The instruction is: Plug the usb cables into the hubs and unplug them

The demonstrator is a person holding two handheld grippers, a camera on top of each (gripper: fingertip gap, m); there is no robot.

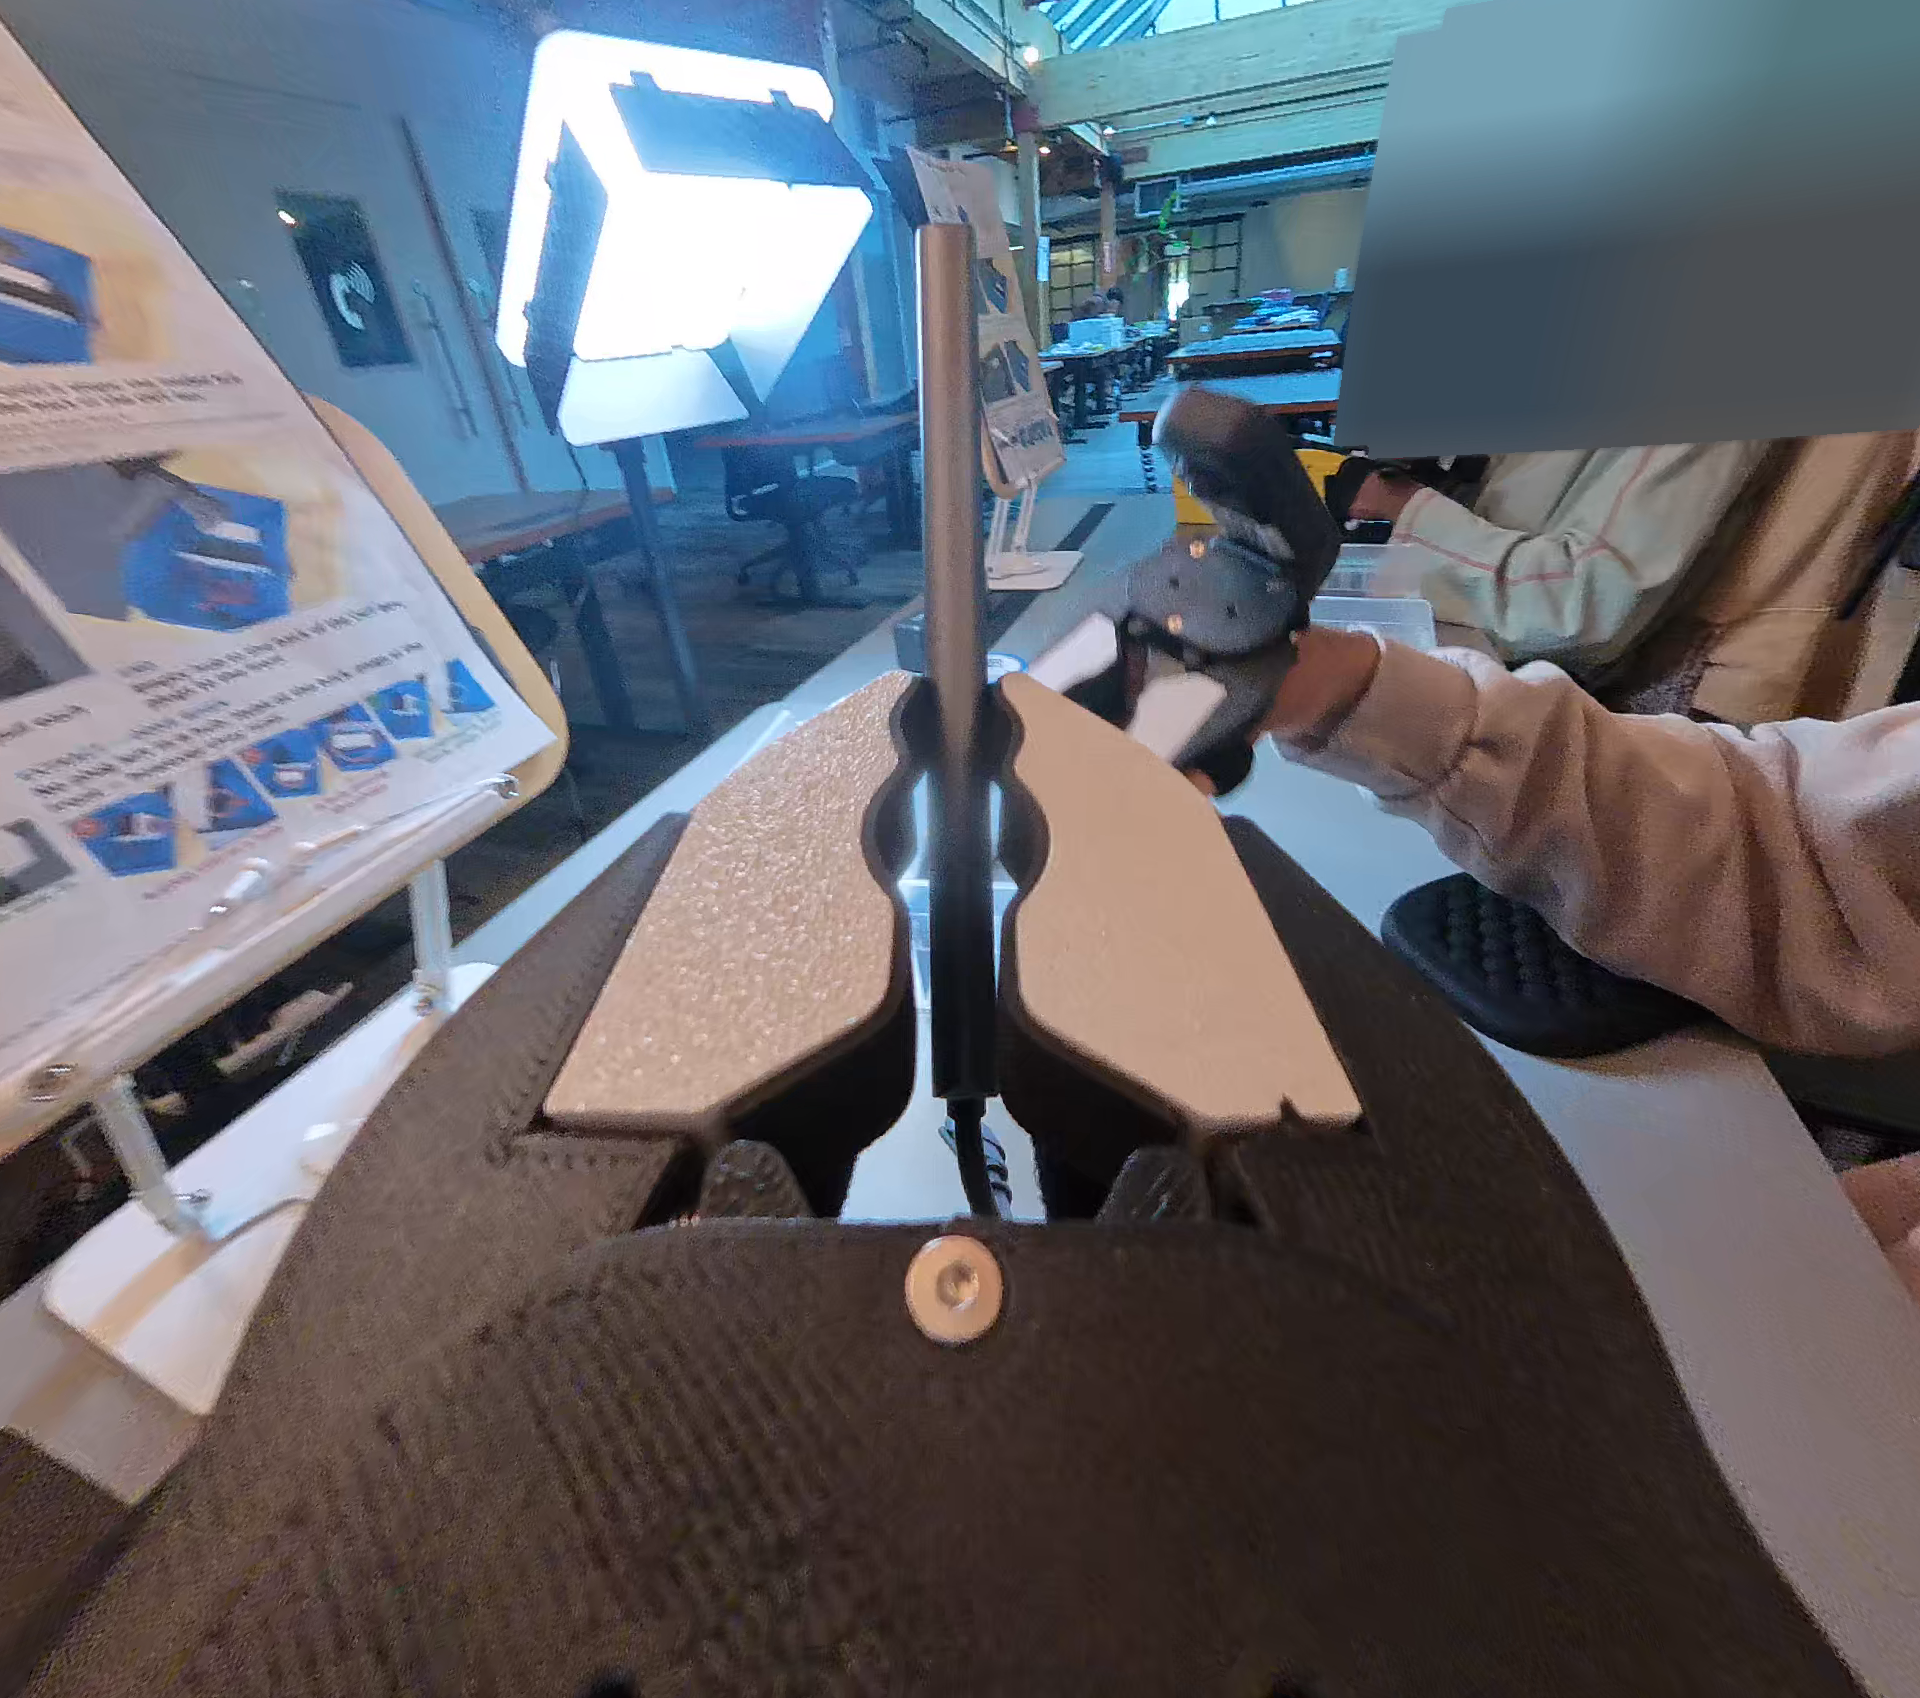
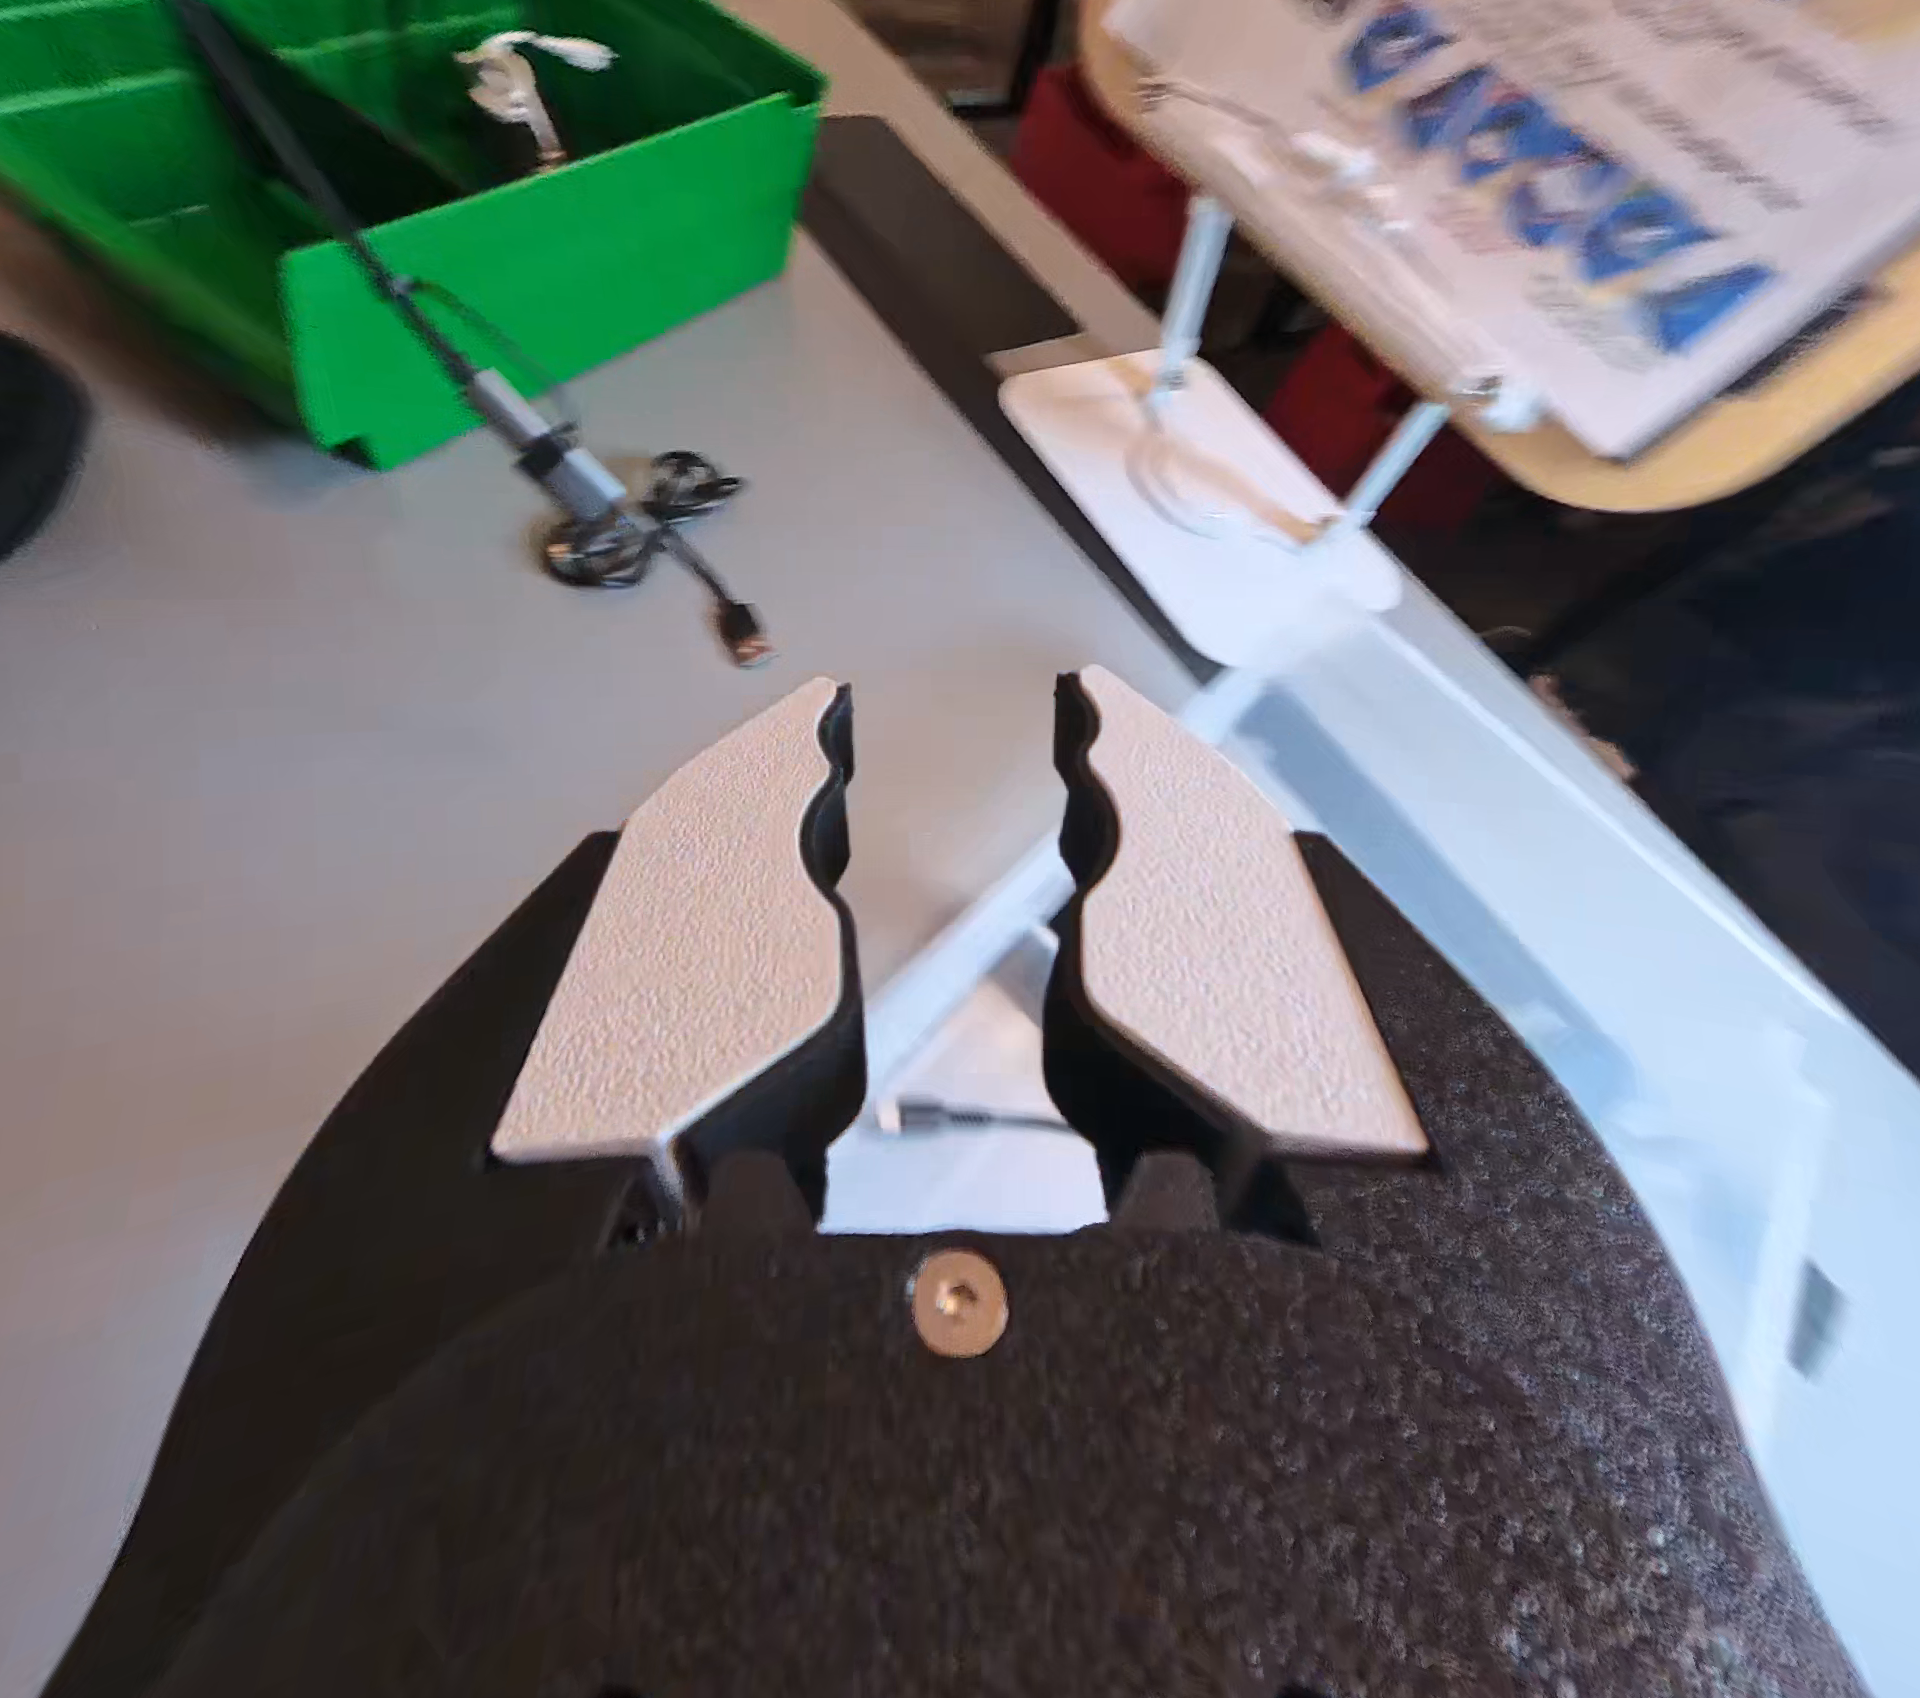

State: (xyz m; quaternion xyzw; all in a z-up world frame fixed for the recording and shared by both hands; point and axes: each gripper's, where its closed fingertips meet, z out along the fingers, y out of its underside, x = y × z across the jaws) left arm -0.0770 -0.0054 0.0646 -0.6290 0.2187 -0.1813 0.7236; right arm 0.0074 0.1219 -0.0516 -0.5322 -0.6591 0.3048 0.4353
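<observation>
My left gripper (image 1: pixel 958 687) is shut on a slim grey USB hub (image 1: pixel 948 453), held upright and edge-on, with its black cable (image 1: pixel 977 1160) leaving at the bottom. My right gripper (image 2: pixel 954 692) is open and empty above the grey table (image 2: pixel 260 765); it also shows in the left wrist view (image 1: pixel 1127 682), to the right of the hub. A coiled black USB cable (image 2: pixel 623 526) lies on the table ahead of it, with its plug (image 2: pixel 743 640) nearest the fingertips. A dark cable with a grey connector (image 2: pixel 520 427) hangs down over the coil.
A green divided bin (image 2: pixel 540 266) stands at the back left. An instruction sheet on a white stand (image 2: pixel 1507 90) sits at the table's right edge; it also shows in the left wrist view (image 1: pixel 208 609). A clear plastic box (image 2: pixel 1455 817) lies below right. A black ribbed pad (image 1: pixel 1496 962), a bright light panel (image 1: pixel 675 235).
</observation>
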